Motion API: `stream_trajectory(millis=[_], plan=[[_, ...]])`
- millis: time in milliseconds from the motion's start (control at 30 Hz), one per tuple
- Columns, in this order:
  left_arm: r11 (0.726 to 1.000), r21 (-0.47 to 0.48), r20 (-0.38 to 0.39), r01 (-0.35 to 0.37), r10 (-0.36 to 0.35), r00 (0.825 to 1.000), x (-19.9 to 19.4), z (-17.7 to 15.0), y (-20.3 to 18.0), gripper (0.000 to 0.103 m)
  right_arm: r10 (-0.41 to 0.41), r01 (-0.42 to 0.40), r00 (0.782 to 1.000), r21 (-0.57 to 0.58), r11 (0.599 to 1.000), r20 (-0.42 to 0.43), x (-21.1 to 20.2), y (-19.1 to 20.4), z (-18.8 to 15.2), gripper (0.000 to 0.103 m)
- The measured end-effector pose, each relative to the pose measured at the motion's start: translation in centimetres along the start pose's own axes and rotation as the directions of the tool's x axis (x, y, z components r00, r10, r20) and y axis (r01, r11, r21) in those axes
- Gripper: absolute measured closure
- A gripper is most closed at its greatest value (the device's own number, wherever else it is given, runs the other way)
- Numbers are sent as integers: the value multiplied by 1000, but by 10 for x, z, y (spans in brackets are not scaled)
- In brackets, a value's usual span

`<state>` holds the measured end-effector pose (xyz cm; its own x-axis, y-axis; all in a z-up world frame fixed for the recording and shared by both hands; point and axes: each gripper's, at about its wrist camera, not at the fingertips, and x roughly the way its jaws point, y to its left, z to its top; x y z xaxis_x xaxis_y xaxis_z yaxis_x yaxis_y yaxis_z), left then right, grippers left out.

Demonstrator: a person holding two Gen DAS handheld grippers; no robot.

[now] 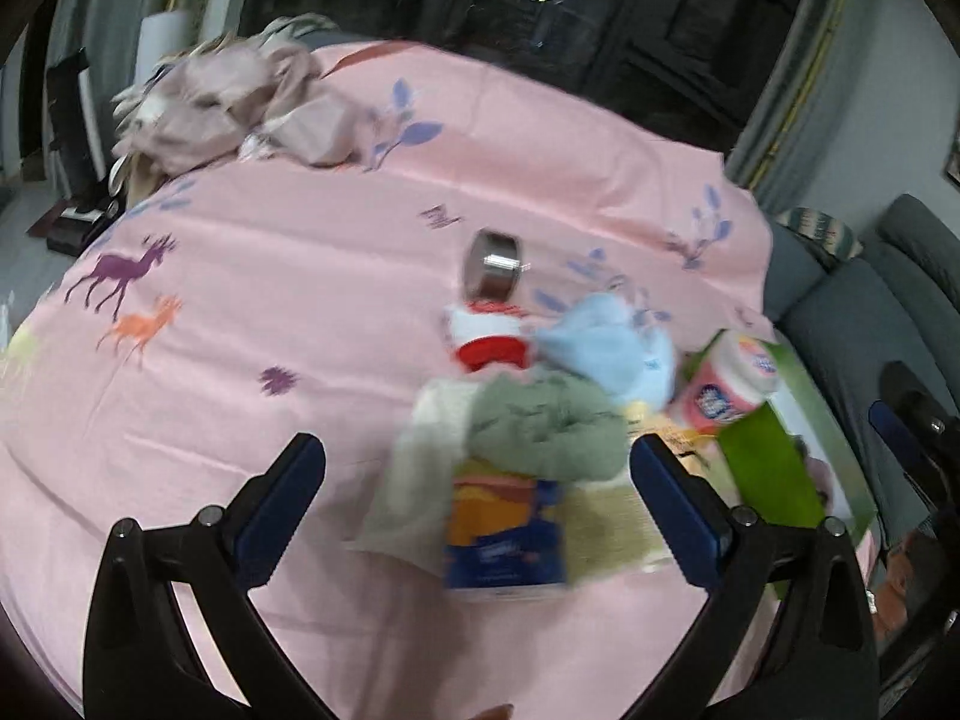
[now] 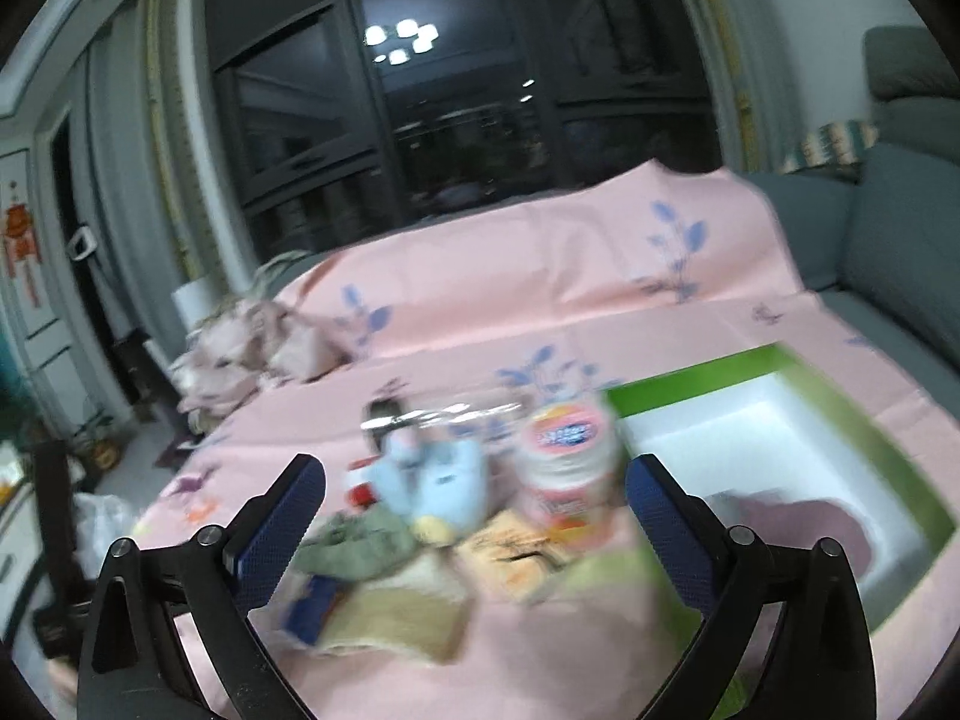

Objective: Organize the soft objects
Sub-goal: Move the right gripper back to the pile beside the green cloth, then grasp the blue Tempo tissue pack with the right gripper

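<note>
Both grippers stand wide apart and empty: the left gripper [image 1: 477, 480] over the pile, the right gripper [image 2: 474, 495] facing the same pile from nearer the box.

Largest first, the pink sheet [image 1: 300, 300] carries everything. A heap of pinkish cloth [image 1: 240, 114] lies at its far corner, well apart from the rest. The green box [image 2: 840, 420] sits to the right, open, with one dark red thing [image 2: 828, 525] inside, so the sorting looks barely begun. Left on the sheet lie a green cloth [image 1: 546, 426], a blue cloth [image 1: 612, 348], a red-and-white piece [image 1: 489, 339], a pink tub [image 2: 567, 456] and some packets.

The green cloth sits just ahead, between the left jaws; the tub is nearest the right jaws.
</note>
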<state>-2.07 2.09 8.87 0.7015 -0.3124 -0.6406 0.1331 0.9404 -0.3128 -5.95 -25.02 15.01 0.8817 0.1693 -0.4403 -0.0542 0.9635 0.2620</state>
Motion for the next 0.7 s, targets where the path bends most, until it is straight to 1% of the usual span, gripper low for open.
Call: stream_trajectory(millis=[67,133,200,267,300,333,433,500,533,567,600,667,700], plan=[[1000,-24,-8,-5,5,1000,3,0,11,1,25,-26,998,-11,1000,-60,10,10,-4,3],[999,-40,-32,-16,15,999,8,1,18,1,19,-21,994,-13,1000,-107,21,16,-9,2],[999,-44,-56,-22,19,998,13,0,21,1,45,-43,986,12,999,-158,31,18,-14,2],[999,-49,-82,-21,17,996,18,-2,24,1,104,-91,971,71,993,-215,42,15,-18,3],[998,-53,-99,-21,16,995,21,-4,24,2,141,-119,960,105,987,-243,47,14,-20,3],[998,-59,-120,-10,3,993,24,-6,24,2,167,-137,951,131,982,-262,52,13,-22,2],[998,-62,-168,21,-31,985,28,-9,20,2,189,-147,933,156,977,-306,60,15,-29,3],[998,-54,-174,35,-44,984,28,-10,17,3,195,-153,926,151,977,-323,64,20,-32,5],[998,-49,-183,45,-54,982,28,-12,15,3,204,-163,921,148,975,-330,65,22,-33,11],[997,-47,-195,60,-68,978,29,-13,13,3,224,-182,913,149,972,-342,67,25,-33,16],[996,-45,-215,77,-85,973,32,-15,11,6,253,-207,898,163,965,-361,70,28,-34,19],[994,-45,-246,95,-103,964,36,-19,7,13,302,-246,871,188,951,-388,76,33,-32,36],[994,-43,-257,100,-108,960,38,-20,6,18,312,-254,860,191,948,-403,81,36,-32,41]])
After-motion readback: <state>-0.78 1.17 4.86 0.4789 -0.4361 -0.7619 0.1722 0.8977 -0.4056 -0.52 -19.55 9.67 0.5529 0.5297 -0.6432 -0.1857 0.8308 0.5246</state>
